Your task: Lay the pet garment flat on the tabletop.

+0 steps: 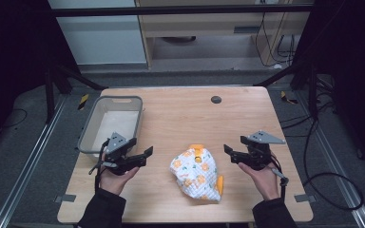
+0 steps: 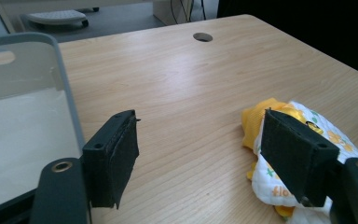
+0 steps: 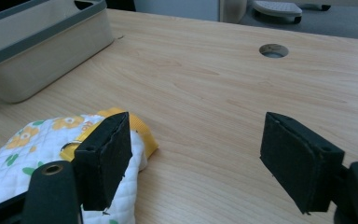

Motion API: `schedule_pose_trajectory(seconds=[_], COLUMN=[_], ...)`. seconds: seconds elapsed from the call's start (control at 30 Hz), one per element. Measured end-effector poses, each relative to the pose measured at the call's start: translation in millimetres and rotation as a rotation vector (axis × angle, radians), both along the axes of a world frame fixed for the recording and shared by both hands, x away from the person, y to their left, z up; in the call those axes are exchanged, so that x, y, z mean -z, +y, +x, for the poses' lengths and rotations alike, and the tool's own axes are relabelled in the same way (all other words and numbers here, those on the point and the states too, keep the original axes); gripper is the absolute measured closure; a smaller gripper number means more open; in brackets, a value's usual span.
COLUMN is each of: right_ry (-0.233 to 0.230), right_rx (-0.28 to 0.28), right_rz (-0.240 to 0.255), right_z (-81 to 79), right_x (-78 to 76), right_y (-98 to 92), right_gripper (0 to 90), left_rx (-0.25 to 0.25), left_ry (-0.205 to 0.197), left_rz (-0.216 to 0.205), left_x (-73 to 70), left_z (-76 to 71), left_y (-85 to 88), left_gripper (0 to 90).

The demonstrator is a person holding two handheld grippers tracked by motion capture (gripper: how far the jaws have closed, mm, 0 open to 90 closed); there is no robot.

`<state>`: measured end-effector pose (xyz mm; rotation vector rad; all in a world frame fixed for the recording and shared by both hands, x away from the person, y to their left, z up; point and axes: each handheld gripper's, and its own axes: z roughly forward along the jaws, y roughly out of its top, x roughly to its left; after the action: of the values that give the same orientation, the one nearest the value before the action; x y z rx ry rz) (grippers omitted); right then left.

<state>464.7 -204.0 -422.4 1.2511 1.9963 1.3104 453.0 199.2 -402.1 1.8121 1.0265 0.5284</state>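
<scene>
Quilted white cloth with orange flower print and orange trim lies crumpled on my light wooden table, between my two grippers. My left gripper is spread wide, holding nothing, beside the grey rectangular plastic bin. My right gripper is likewise spread, empty.

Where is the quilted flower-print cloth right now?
In the high view the quilted flower-print cloth lies bunched on the table near its front edge, between the left gripper and right gripper, right of the grey bin.
</scene>
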Motion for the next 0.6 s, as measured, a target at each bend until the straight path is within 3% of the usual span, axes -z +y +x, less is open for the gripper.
schedule_pose_trajectory(seconds=[0.2, 0.6], right_ry=[0.034, 0.107], right_rx=[-0.033, -0.119], right_rz=[-0.014, -0.050], right_z=[-0.2, 4.8], right_x=[10.8, 30.8], right_y=[5.4, 27.0], right_gripper=[27.8, 30.1], left_rx=[0.045, 0.112], left_ry=[0.035, 0.110], left_rz=[0.039, 0.074], left_x=[10.2, 33.0], left_z=[6.7, 14.5], left_y=[-17.3, -43.2], left_gripper=[27.8, 29.0])
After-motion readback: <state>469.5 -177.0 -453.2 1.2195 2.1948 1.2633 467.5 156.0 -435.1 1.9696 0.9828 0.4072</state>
